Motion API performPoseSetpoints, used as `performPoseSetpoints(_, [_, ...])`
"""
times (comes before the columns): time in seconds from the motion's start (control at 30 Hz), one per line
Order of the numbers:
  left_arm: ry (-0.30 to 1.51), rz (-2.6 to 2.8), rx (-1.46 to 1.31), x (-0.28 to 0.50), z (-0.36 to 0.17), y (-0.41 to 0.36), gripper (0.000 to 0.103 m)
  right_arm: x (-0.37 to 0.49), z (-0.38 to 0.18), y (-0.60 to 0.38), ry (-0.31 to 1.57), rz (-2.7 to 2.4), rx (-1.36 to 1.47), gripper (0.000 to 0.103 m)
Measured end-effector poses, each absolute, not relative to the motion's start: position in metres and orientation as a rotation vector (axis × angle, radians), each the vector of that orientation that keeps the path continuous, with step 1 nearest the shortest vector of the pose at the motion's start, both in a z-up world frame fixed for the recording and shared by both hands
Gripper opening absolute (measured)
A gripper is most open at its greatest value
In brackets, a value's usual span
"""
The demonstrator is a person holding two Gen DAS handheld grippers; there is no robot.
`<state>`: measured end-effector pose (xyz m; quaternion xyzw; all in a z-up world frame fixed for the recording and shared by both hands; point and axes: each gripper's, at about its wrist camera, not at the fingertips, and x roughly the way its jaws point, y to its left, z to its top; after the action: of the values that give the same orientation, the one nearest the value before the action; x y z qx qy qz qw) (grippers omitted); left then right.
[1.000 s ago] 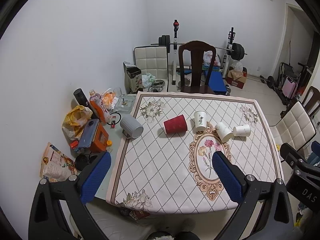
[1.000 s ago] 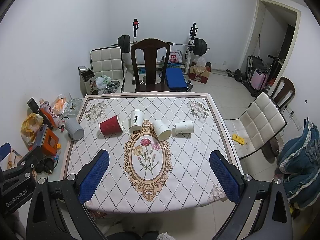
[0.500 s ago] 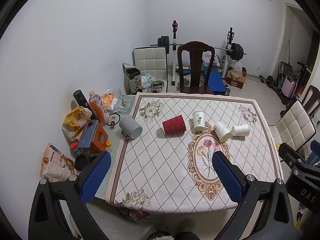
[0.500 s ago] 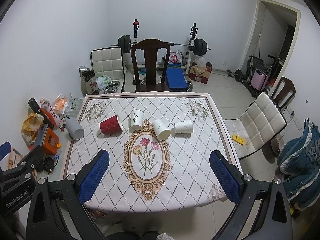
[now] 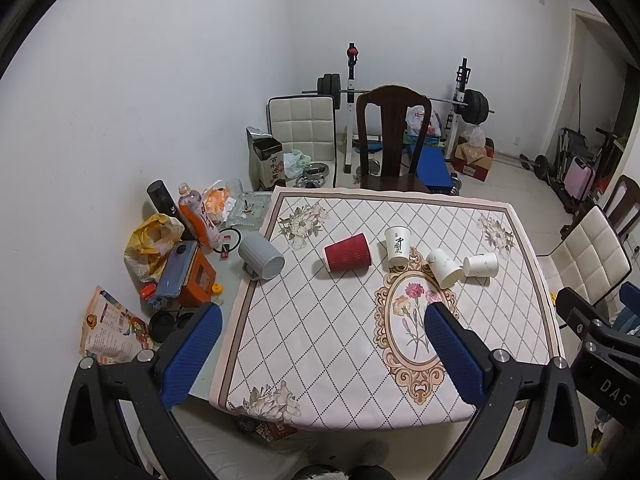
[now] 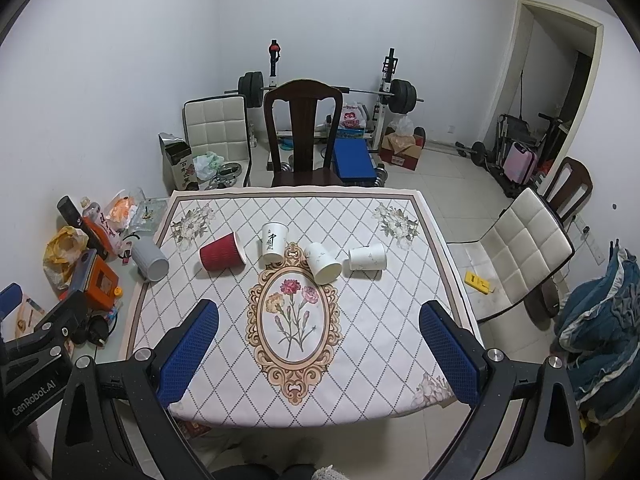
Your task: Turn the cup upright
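Red ribbed cup [image 6: 221, 255] on its side, mid-left on tabletop [image 6: 360, 344], mouth toward printed white cup [image 6: 274, 241], which stands upright; two more white cups [image 6: 323, 268] lie tipped. Pre-approach: both hand-held grippers, left [image 5: 320, 356] and right [image 6: 318, 354], spread, empty, high above. Next: descend, straddle a tipped cup.

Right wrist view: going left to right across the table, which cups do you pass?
Grey mug → red cup → printed white cup → tipped white cup → white cup on its side.
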<state>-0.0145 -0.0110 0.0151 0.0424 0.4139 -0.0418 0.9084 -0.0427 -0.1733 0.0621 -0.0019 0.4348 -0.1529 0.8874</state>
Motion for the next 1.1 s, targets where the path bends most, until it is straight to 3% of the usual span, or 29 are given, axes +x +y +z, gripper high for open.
performPoseSetpoints(1.1, [0.859,-0.074,0.079,-0.015,0.009,-0.015,0.103,-0.039,0.064,-0.16,0.914,-0.3,-0.006,0.102])
